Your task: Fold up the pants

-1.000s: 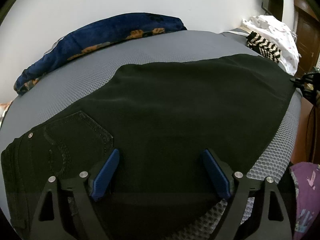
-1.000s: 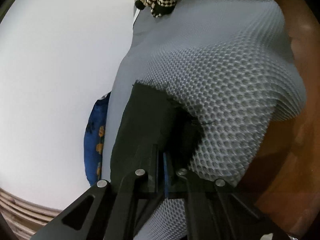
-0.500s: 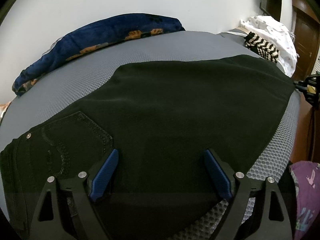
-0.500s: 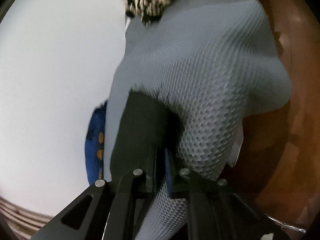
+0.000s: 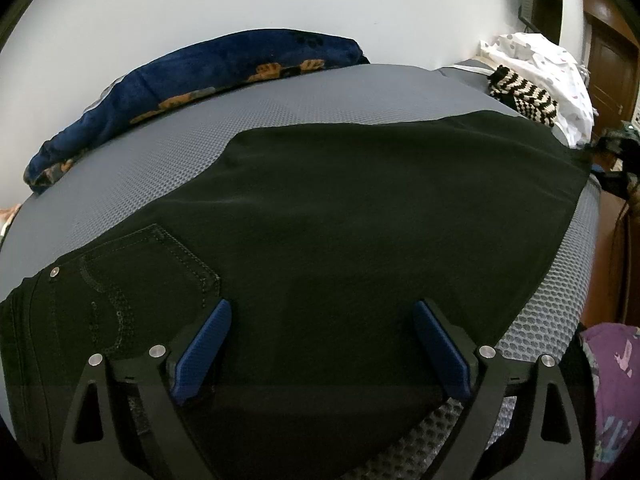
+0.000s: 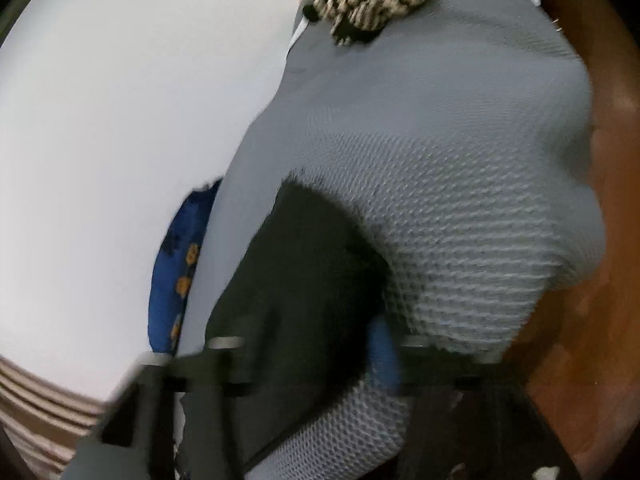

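Black pants (image 5: 340,220) lie flat across a grey mesh mattress (image 5: 280,104), back pocket at the left and leg ends at the right edge. My left gripper (image 5: 320,324) is open above the pants near the pocket, its blue pads (image 5: 204,336) wide apart. In the blurred right wrist view the pants' hem (image 6: 304,264) lies at the mattress corner between the spread fingers of my right gripper (image 6: 308,344), which is open. The right gripper also shows in the left wrist view (image 5: 616,168) at the hem.
A dark blue blanket (image 5: 180,80) lies along the wall at the back. A black-and-cream striped knit (image 5: 524,96) and a white spotted cloth (image 5: 552,68) sit at the far right. A purple garment (image 5: 612,392) hangs at the near right. Wooden floor (image 6: 592,320) lies beyond the mattress edge.
My right gripper was shut on the hem and has now opened, letting it go, with the view blurred from motion. The left gripper stays open and has barely moved.
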Action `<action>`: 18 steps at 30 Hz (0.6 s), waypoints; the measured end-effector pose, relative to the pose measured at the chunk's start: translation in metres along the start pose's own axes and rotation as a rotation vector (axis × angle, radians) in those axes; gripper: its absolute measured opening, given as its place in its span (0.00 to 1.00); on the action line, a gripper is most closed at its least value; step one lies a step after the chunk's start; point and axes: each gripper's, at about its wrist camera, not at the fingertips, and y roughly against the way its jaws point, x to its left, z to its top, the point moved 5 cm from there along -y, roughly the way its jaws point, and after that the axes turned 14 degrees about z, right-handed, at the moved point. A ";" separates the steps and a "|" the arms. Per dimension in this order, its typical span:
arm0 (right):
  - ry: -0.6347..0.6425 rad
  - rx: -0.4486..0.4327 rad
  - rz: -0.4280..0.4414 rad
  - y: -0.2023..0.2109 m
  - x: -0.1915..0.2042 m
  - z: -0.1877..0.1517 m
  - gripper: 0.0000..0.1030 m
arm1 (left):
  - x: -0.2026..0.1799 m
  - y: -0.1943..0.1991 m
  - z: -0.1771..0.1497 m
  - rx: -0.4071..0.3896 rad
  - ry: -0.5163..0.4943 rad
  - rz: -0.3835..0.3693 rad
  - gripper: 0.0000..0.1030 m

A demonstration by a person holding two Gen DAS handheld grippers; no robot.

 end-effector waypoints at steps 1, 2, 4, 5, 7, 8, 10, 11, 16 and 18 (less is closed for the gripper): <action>0.000 0.004 -0.010 -0.004 -0.005 0.001 0.09 | 0.000 0.000 0.000 -0.002 0.000 0.000 0.90; -0.005 -0.010 0.004 -0.002 -0.007 0.001 0.07 | 0.000 0.000 0.000 -0.003 0.000 0.001 0.90; -0.014 -0.024 0.014 0.005 -0.010 0.000 0.06 | 0.001 0.000 0.000 -0.003 -0.001 -0.001 0.91; -0.016 -0.030 0.017 0.009 -0.010 -0.002 0.06 | 0.001 0.000 0.000 -0.002 -0.001 -0.001 0.91; -0.028 -0.044 0.028 0.016 -0.009 -0.005 0.06 | 0.001 0.000 0.001 0.000 -0.003 -0.001 0.91; -0.042 -0.050 0.039 0.020 -0.007 -0.006 0.06 | 0.001 0.000 0.001 0.001 -0.003 -0.001 0.91; -0.059 -0.060 0.063 0.022 0.000 -0.003 0.05 | 0.002 0.001 0.002 0.003 -0.004 -0.003 0.91; -0.055 -0.063 0.066 0.024 0.005 -0.003 0.05 | 0.002 0.003 0.004 0.003 -0.004 -0.002 0.91; 0.039 -0.058 0.076 0.016 0.066 -0.005 0.06 | 0.010 0.031 0.015 -0.065 0.023 -0.011 0.91; 0.112 -0.041 0.092 0.007 0.101 -0.012 0.06 | 0.015 0.044 0.019 -0.088 0.034 -0.011 0.91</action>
